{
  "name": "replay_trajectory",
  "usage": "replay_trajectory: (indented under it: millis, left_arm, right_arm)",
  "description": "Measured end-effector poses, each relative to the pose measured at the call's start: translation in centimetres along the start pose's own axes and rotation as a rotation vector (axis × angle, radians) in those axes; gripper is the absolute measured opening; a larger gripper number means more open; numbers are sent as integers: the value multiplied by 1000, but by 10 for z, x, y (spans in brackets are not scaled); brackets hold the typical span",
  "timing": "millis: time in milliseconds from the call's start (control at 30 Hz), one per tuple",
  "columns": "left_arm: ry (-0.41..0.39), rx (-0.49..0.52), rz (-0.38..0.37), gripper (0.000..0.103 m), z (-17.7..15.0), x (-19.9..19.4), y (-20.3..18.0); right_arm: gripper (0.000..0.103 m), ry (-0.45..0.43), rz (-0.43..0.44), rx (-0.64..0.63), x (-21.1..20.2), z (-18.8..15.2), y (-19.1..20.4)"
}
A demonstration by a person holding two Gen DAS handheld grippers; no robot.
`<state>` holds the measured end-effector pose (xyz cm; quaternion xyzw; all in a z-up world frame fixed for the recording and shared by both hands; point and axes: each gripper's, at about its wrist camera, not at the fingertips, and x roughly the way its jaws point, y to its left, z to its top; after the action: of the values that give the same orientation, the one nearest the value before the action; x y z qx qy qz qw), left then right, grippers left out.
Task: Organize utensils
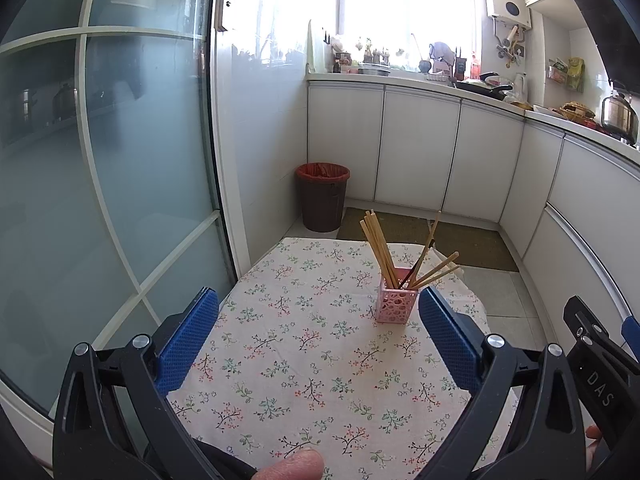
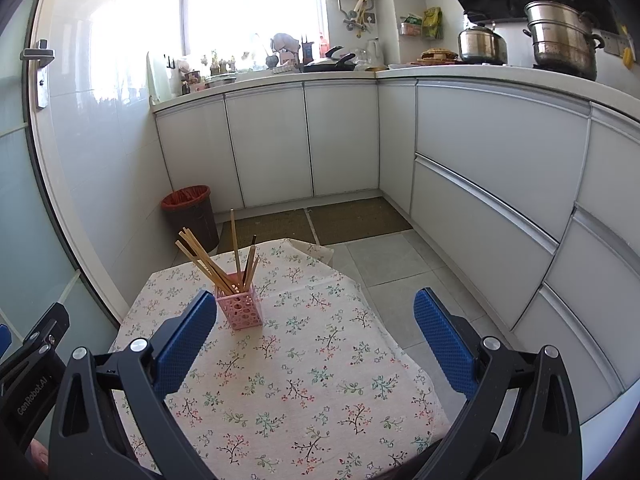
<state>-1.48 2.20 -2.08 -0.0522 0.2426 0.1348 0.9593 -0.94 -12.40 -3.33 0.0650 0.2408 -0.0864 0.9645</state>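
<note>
A pink perforated holder (image 1: 396, 304) stands upright on the floral tablecloth (image 1: 304, 360) toward the table's far right. Several wooden chopsticks (image 1: 378, 246) and one dark-tipped stick lean out of it. My left gripper (image 1: 318, 336) is open and empty, held above the near part of the table; its right pad sits just right of the holder. In the right wrist view the holder (image 2: 240, 308) with chopsticks (image 2: 204, 258) stands beside my left pad. My right gripper (image 2: 314, 336) is open and empty above the tablecloth (image 2: 320, 380).
A brown bin (image 1: 323, 196) with a red liner stands on the floor beyond the table. White cabinets (image 2: 480, 184) run along the back and right. A frosted glass door (image 1: 108, 184) is at the left. Pots (image 2: 562, 40) sit on the counter.
</note>
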Motion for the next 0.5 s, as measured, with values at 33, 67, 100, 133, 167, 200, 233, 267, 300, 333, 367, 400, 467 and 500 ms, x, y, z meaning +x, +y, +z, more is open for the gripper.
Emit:
replay_trajectory:
  millis: [33, 67, 100, 133, 167, 200, 233, 267, 300, 333, 367, 400, 467, 500]
  left_arm:
    - [1, 1, 0, 96, 0, 0, 0]
    - [1, 0, -1, 96, 0, 0, 0]
    - [2, -1, 0, 96, 0, 1, 0]
    - [2, -1, 1, 96, -1, 0, 0]
    - [3, 1, 0, 96, 0, 1, 0]
    - [4, 0, -1, 96, -1, 1, 0]
    - [5, -2, 0, 96, -1, 1, 0]
    - [6, -2, 1, 96, -2, 1, 0]
    - [7, -1, 1, 96, -2, 1, 0]
    - [8, -2, 1, 96, -2, 1, 0]
    - [8, -2, 2, 96, -3, 1, 0]
    - [9, -2, 2, 96, -3, 1, 0]
    - [11, -3, 2, 96, -3, 1, 0]
    - [12, -3, 2, 96, -3, 1, 0]
  right_arm:
    - [96, 1, 0, 1, 0, 0, 0]
    - [96, 1, 0, 2, 0, 0, 0]
    - [96, 1, 0, 1, 0, 0, 0]
    - [96, 2, 0, 1, 0, 0, 0]
    - [96, 2, 1, 1, 0, 0, 0]
    - [96, 2, 1, 0, 0, 0, 0]
    - [96, 2, 1, 0, 0, 0, 0]
    - [96, 3, 1, 0, 0, 0, 0]
    - [96, 5, 1, 0, 0, -1, 1]
    - [96, 5, 1, 1, 0, -1, 0]
    - [96, 5, 0, 1, 0, -2, 0]
    - [96, 5, 1, 0, 1, -1, 0]
    - [96, 7, 1, 0, 1, -2, 0]
    - [96, 8, 1, 0, 1, -2, 0]
